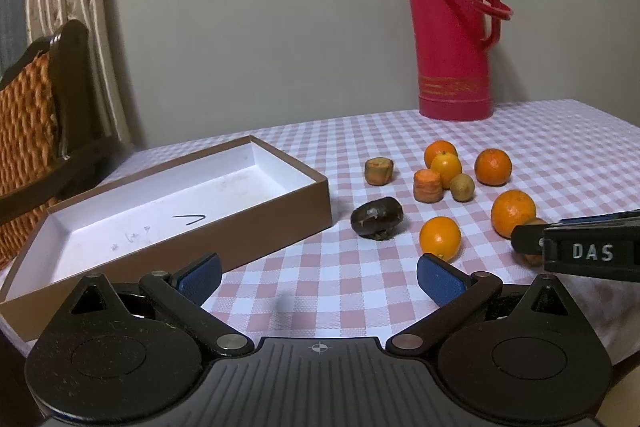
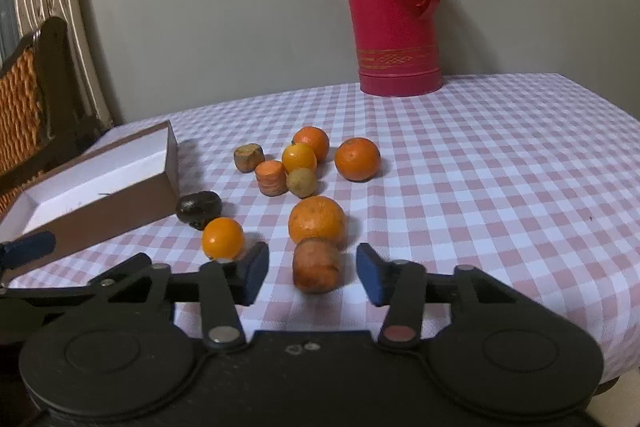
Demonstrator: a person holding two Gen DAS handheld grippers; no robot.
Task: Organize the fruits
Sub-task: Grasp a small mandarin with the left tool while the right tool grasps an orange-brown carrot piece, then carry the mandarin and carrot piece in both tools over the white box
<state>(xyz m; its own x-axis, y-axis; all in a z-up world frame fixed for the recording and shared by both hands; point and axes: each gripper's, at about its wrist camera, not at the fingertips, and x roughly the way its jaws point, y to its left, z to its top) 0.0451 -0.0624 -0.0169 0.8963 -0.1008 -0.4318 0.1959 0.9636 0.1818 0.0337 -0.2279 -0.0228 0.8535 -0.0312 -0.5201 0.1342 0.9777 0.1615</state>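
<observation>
Nearest me, the right gripper (image 2: 312, 273) stood with its jaws apart, a stubby carrot piece (image 2: 317, 265) on the checked tablecloth (image 2: 500, 167) between its fingers and untouched by either. The left gripper (image 1: 319, 277) hung spread wide over bare cloth, holding nothing. Just past it a small orange (image 1: 440, 238) sat beside a dark, shrivelled fruit (image 1: 376, 218), which lay near the corner of the white-lined cardboard box (image 1: 280, 211). Farther back clustered more oranges (image 1: 493, 167), two carrot chunks (image 1: 428, 185) and a small greenish fruit (image 1: 462, 187). A red thermos (image 1: 452, 27) stood by the wall.
</observation>
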